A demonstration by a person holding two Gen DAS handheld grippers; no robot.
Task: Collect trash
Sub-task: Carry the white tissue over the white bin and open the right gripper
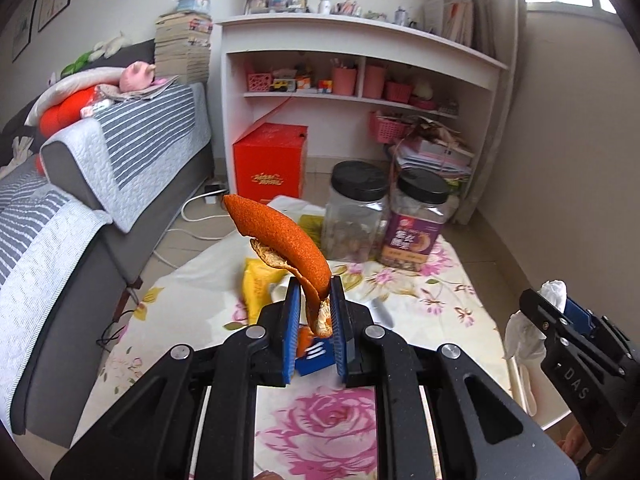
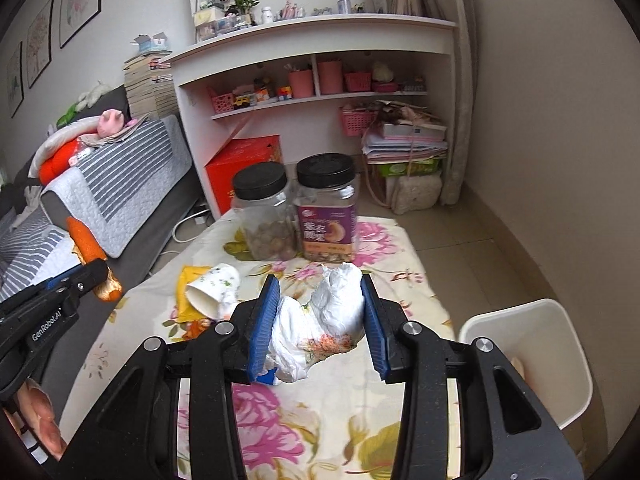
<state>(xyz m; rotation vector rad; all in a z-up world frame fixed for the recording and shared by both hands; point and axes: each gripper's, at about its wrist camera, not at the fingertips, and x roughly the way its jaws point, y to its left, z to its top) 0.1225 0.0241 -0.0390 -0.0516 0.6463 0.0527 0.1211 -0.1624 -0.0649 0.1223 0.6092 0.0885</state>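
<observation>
My left gripper (image 1: 316,300) is shut on a long orange peel (image 1: 280,236) and holds it above the floral table (image 1: 440,304); the peel sticks up past the fingertips. It also shows in the right wrist view (image 2: 86,246). My right gripper (image 2: 320,304) is shut on a crumpled white tissue (image 2: 336,312), also raised over the table; the tissue also shows in the left wrist view (image 1: 520,332). A white bin (image 2: 560,340) stands at the table's right edge.
A tipped paper cup (image 2: 212,290) lies on a yellow wrapper (image 2: 188,280) at mid table. Two black-lidded jars (image 2: 264,216) (image 2: 326,208) stand at the far end. A blue packet (image 1: 314,356) lies under my left gripper. A grey sofa (image 1: 100,184) runs along the left.
</observation>
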